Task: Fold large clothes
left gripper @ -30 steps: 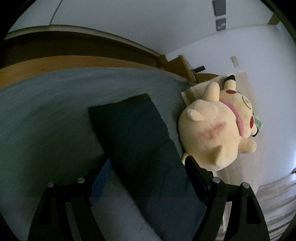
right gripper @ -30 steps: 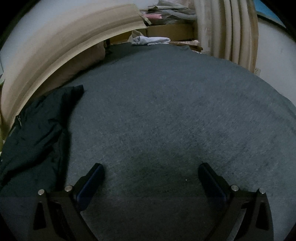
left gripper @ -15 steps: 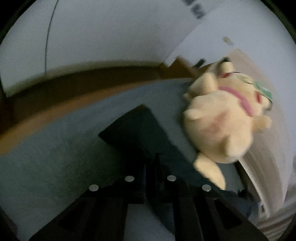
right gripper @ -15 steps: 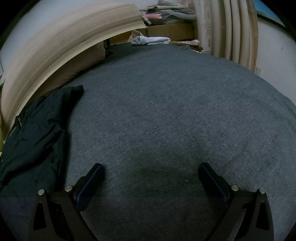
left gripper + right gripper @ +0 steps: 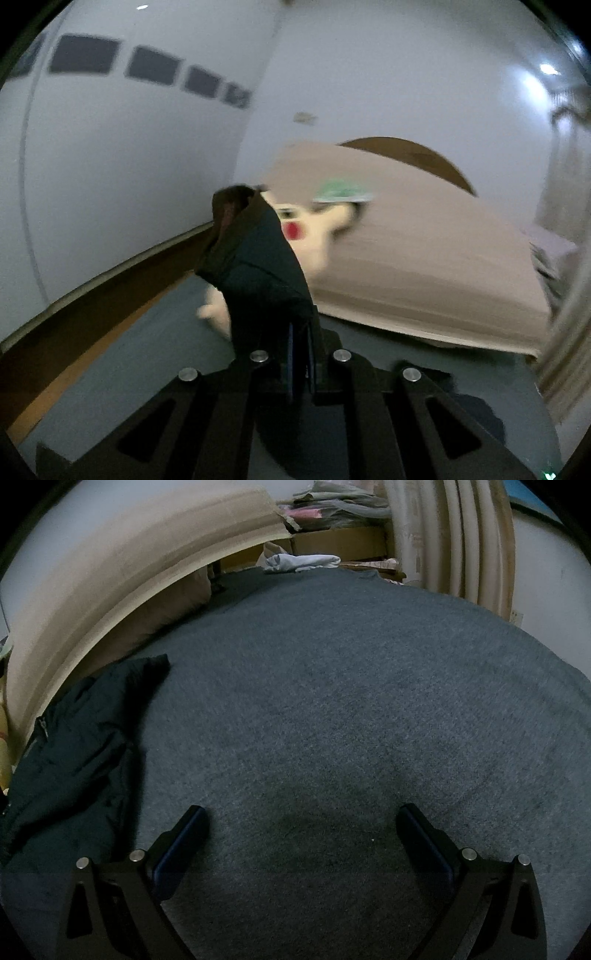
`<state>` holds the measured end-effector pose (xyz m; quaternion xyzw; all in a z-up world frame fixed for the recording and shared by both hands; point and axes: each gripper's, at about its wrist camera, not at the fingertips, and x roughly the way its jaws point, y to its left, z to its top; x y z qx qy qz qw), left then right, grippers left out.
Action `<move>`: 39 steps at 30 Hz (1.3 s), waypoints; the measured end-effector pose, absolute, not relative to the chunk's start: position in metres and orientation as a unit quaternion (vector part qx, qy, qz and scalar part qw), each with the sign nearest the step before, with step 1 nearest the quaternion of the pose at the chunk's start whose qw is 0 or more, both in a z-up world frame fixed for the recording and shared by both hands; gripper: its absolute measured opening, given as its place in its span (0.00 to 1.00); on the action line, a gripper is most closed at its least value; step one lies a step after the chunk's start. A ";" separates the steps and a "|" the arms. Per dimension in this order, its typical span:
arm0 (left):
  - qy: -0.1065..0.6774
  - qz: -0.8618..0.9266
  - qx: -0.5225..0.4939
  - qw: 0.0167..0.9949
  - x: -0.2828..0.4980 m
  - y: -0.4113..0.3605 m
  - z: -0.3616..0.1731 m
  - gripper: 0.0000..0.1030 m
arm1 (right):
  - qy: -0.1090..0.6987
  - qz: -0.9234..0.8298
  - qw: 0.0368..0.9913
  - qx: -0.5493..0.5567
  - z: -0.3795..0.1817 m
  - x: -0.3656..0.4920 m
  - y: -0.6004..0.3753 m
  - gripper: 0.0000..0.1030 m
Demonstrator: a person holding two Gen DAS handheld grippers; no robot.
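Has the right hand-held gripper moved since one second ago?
No. The right hand-held gripper hangs open over the same spot of grey blanket, and the dark jacket keeps its place.

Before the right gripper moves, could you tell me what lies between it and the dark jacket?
In the right wrist view, only bare grey blanket separates the open right gripper from the dark jacket at left.

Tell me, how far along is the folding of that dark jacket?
Barely begun. No finished fold shows: the dark padded jacket lies rumpled on the grey carpet. In hand: the left gripper has shut on a jacket end, which stands up from the fingers. The right gripper hangs open over bare carpet, holding nothing. Left: every fold.
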<state>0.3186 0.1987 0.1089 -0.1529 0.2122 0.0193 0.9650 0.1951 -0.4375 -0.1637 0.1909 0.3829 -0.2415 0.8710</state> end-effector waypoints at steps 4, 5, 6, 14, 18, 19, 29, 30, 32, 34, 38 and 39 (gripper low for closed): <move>0.207 -0.036 -0.108 0.972 0.317 0.123 0.123 0.05 | 0.379 -0.238 0.872 0.195 -0.164 0.195 -0.439 1.00; 0.209 -0.048 -0.101 0.971 0.317 0.106 0.122 0.05 | 0.378 -0.237 0.873 0.196 -0.164 0.194 -0.439 1.00; 0.214 -0.061 -0.093 0.970 0.317 0.087 0.120 0.05 | 0.377 -0.237 0.873 0.198 -0.164 0.194 -0.439 1.00; 0.283 -0.126 -0.054 0.949 0.332 -0.026 0.065 0.05 | 0.372 -0.231 0.876 0.205 -0.164 0.193 -0.441 1.00; 0.318 -0.145 -0.052 0.935 0.341 -0.059 0.031 0.05 | 0.372 -0.230 0.876 0.204 -0.164 0.193 -0.441 1.00; 0.325 -0.147 -0.051 0.933 0.343 -0.067 0.027 0.05 | 0.371 -0.230 0.876 0.205 -0.164 0.193 -0.442 1.00; 0.475 -0.172 -0.042 0.862 0.358 -0.093 -0.029 0.09 | 0.370 -0.228 0.877 0.206 -0.164 0.193 -0.443 1.00; 0.479 -0.179 -0.051 0.858 0.356 -0.092 -0.027 0.09 | 0.370 -0.228 0.877 0.206 -0.164 0.193 -0.442 1.00; 0.488 -0.193 -0.060 0.849 0.356 -0.094 -0.023 0.10 | 0.370 -0.228 0.877 0.205 -0.164 0.194 -0.443 1.00; 0.497 -0.207 -0.068 0.840 0.365 -0.095 -0.021 0.12 | 0.371 -0.228 0.877 0.204 -0.164 0.194 -0.443 1.00; 0.525 -0.222 -0.109 0.814 0.372 -0.096 -0.022 0.14 | 0.371 -0.228 0.877 0.205 -0.164 0.194 -0.443 1.00; 0.533 -0.224 -0.110 0.809 0.374 -0.098 -0.026 0.16 | 0.370 -0.228 0.877 0.205 -0.164 0.194 -0.443 1.00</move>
